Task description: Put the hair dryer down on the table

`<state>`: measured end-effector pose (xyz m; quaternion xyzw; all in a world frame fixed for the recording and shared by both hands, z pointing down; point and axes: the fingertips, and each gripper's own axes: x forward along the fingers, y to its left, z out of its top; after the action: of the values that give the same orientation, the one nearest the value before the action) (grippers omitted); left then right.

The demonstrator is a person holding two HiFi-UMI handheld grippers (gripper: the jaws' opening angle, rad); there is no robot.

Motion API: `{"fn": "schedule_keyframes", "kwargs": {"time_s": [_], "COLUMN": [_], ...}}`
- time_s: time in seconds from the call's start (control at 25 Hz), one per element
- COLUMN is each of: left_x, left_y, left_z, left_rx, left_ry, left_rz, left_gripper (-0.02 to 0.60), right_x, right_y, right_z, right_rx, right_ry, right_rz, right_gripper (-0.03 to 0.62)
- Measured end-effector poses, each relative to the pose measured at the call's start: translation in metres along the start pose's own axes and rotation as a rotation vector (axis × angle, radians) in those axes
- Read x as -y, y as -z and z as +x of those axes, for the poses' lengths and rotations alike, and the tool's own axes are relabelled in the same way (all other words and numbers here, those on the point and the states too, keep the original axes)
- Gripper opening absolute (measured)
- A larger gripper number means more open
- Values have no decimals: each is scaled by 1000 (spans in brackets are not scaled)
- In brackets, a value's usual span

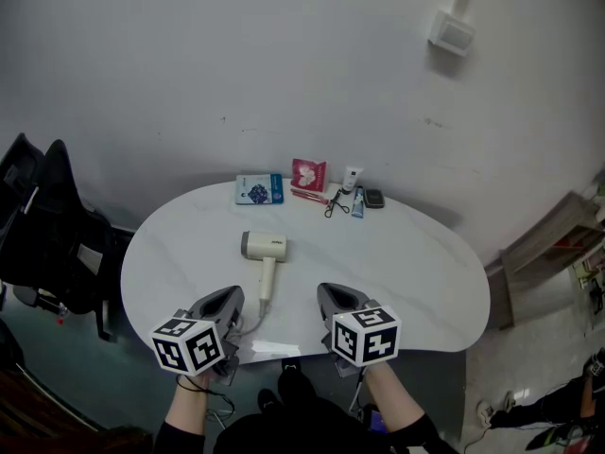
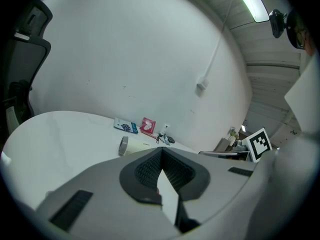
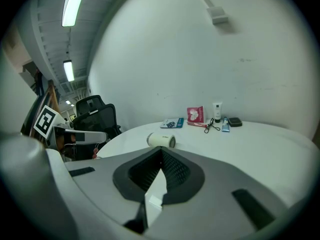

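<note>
The left gripper (image 1: pixel 227 303) hung over the near edge of the table (image 1: pixel 406 263), fingers closed on nothing. The hair dryer (image 1: pixel 264 247) lay flat on the table just beyond both grippers, so the task looked done. The right gripper (image 1: pixel 333 299) was also closed and empty.

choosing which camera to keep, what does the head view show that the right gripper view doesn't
Only the head view: the hair dryer handle flat on the table and the person's forearms. Only the right gripper view: the right gripper with its jaws shut together, nothing between them, and ceiling lights. Both: the hair dryer's barrel, the black chair, the small items by the wall.
</note>
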<state>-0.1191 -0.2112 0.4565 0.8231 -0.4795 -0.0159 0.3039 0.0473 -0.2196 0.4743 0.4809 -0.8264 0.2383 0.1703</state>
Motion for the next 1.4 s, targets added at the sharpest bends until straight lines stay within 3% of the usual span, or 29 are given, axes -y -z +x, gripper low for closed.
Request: {"fn": "schedule_keyframes", "kwargs": {"time_s": [0.4,1.0,1.4], "left_x": [4,-9,-21], "left_y": [1,0,-2], "left_z": [-22,-54,-68], "left_rx": [23,47,64], "left_ry": [-12,-137,-182], "left_rz": [14,107,106], "left_gripper": [9,9,9], "right_x": [-11,-28,-36], "right_y": [-2,6,7], "right_z": [-15,-23,-27], "right_rx": [36,40,50], "right_ry": [-22,-46,-50], "right_rz": [-10,-62,-79], "right_gripper": [2,2,2]}}
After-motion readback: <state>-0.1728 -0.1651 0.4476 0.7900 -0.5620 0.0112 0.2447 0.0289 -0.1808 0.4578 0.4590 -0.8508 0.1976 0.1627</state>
